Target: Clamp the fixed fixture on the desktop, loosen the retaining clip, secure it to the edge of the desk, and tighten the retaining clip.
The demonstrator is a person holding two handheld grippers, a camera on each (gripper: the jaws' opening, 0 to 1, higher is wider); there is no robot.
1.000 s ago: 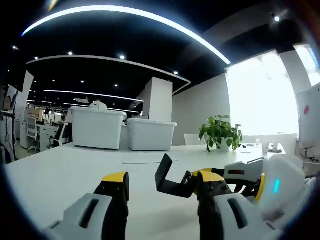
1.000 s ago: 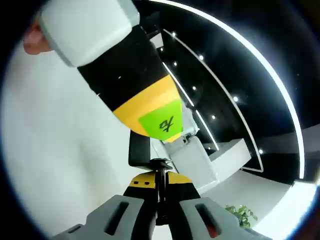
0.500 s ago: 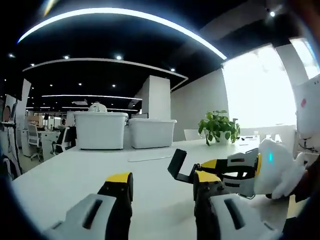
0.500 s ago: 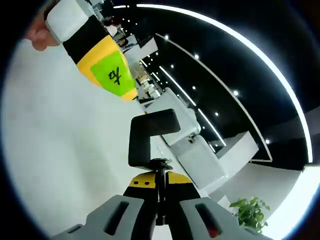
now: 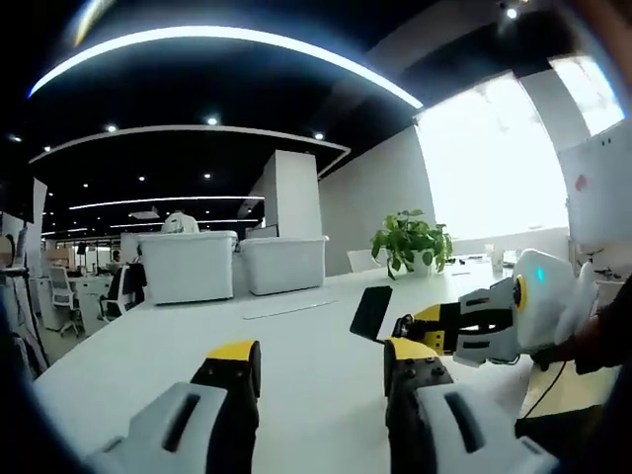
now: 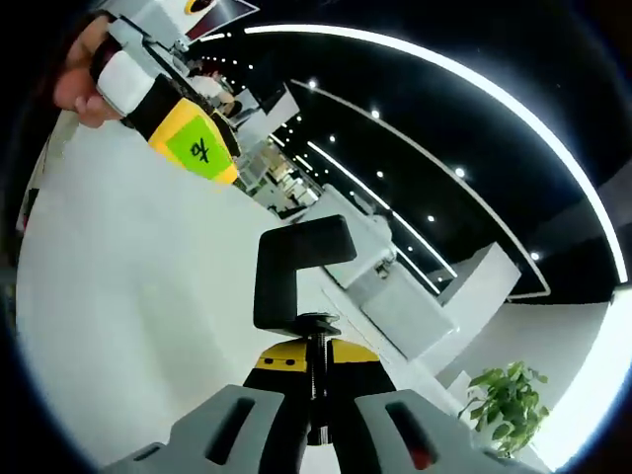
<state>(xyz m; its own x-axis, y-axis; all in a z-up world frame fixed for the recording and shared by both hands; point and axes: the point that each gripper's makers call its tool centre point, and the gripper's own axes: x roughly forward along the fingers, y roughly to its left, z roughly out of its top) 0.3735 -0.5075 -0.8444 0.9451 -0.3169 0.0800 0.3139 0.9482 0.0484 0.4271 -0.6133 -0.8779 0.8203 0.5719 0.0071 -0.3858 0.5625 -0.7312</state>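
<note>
In the left gripper view, the left tool (image 5: 321, 380) stands low over the white counter (image 5: 148, 341) with its yellow-tipped jaws wide apart and nothing between them. Farther back on the counter, left of centre, sit two white bins (image 5: 232, 265), side by side. A thin flat sheet (image 5: 281, 308) lies on the counter in front of them. Right of centre a potted plant (image 5: 410, 242) stands near the bright window. At the right the right tool (image 5: 420, 331) reaches in, a person's hand behind it; its jaws are closed on the black clamp (image 5: 372, 311) — the clamp is held up above the counter, over its right part, with its flat plate facing the camera.

In the right gripper view, the left tool (image 6: 202, 153) shows at upper left, gripped by a hand (image 6: 84, 84), well apart from the clamp; a green label sits on its yellow tip. At centre the clamp (image 6: 296, 276) rises straight from the right tool (image 6: 314, 370), its C-shaped black body upward and its threaded screw (image 6: 316, 380) running down between the jaws, which pinch it tight. The white counter (image 6: 128, 326) spreads behind it. To the right are the white bins (image 6: 395, 306) and the plant (image 6: 509, 400).
</note>
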